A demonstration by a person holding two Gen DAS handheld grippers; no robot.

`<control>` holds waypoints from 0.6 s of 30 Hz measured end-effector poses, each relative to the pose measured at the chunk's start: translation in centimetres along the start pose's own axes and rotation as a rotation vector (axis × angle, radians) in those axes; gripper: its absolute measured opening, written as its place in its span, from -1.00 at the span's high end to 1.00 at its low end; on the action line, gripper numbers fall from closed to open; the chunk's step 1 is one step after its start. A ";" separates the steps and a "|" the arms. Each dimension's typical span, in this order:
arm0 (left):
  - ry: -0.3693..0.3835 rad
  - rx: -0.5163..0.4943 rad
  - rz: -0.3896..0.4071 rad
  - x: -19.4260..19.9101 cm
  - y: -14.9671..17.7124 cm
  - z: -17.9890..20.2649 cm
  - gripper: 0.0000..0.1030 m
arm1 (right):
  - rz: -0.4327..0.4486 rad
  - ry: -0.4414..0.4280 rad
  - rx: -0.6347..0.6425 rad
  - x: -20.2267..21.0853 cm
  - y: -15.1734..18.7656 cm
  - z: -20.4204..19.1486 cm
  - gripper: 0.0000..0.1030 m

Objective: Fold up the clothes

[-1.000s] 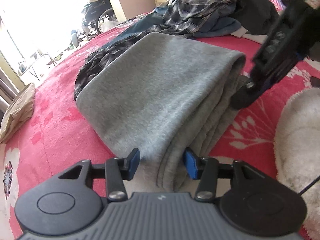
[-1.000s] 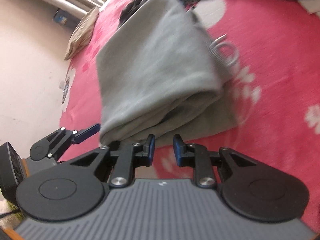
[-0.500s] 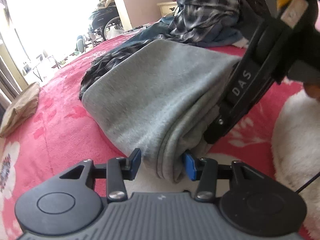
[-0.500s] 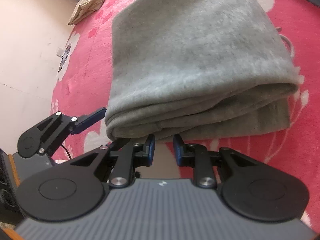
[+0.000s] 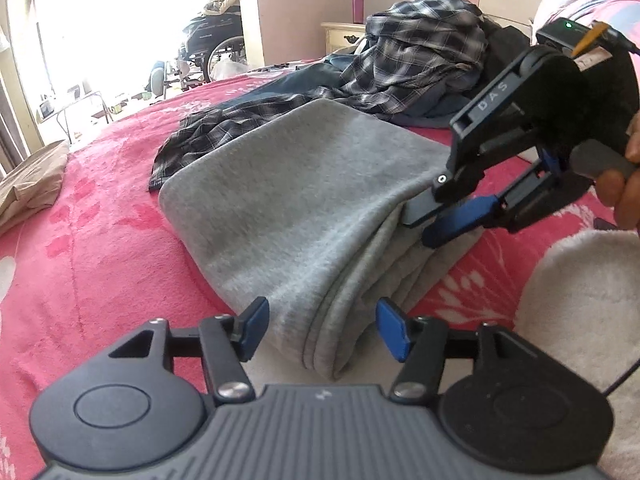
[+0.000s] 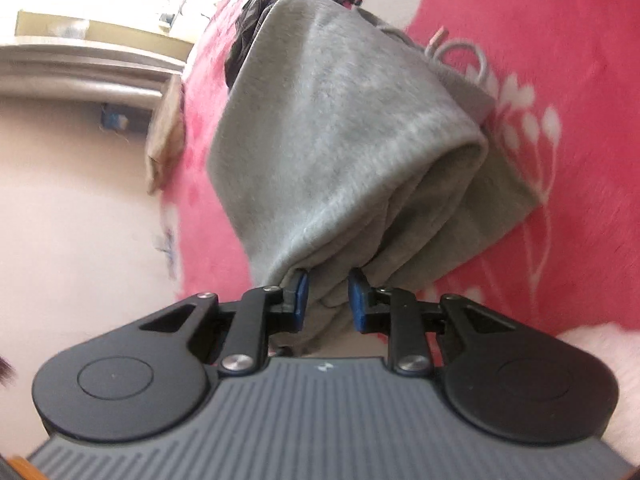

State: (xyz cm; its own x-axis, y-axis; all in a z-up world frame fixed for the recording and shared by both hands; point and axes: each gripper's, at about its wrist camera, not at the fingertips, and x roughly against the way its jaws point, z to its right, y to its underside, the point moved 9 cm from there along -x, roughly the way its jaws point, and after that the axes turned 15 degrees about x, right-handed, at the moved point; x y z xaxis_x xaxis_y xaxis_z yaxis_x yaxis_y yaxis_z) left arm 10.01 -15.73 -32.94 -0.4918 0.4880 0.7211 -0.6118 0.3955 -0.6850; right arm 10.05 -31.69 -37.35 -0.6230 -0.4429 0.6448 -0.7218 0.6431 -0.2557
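A folded grey sweat garment [image 5: 304,196] lies on the red flowered bedspread [image 5: 88,264]. My left gripper [image 5: 322,328] is open, its blue pads on either side of the garment's near corner edge. My right gripper [image 5: 436,216] comes in from the right at the garment's side edge. In the right wrist view my right gripper [image 6: 326,298] has its pads around a bunch of the grey garment's [image 6: 340,140] layered edge; whether they pinch it I cannot tell. A grey drawstring [image 6: 464,56] loops out at the garment's far end.
A pile of clothes with a plaid shirt [image 5: 416,56] sits behind the grey garment. A tan folded item [image 5: 28,184] lies at the left. A white fluffy item [image 5: 584,304] is at the right. A nightstand [image 5: 344,34] stands beyond the bed.
My right gripper has moved in onto the garment's side edge, with the fabric now between its pads. My left gripper has stayed open at the near corner, and its view has tilted up.
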 end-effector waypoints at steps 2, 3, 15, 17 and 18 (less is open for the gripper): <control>-0.023 -0.014 0.001 -0.5 0.0 0.1 -0.18 | -0.008 -0.008 -0.026 -0.3 0.2 0.3 0.41; -0.033 -0.024 -0.001 -0.8 0.1 0.2 -0.18 | -0.013 -0.011 -0.038 -0.4 0.3 0.4 0.37; -0.071 -0.126 0.017 -2.3 0.6 1.4 -0.15 | -0.043 -0.045 -0.049 -3.3 0.7 -0.5 0.20; -0.075 -0.126 0.018 -2.4 0.6 1.4 -0.11 | -0.041 -0.055 -0.050 -3.3 0.9 -0.5 0.43; -0.082 -0.122 0.024 -2.5 0.5 1.3 -0.06 | -0.038 -0.058 -0.053 -3.3 1.0 -0.5 0.51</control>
State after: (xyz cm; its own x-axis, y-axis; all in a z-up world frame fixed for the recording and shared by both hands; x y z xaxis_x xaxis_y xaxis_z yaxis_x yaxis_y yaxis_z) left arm 10.15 -17.73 -34.97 -0.5575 0.4352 0.7070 -0.5219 0.4786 -0.7061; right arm 11.60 -29.28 -39.39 -0.6130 -0.5021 0.6100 -0.7292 0.6567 -0.1922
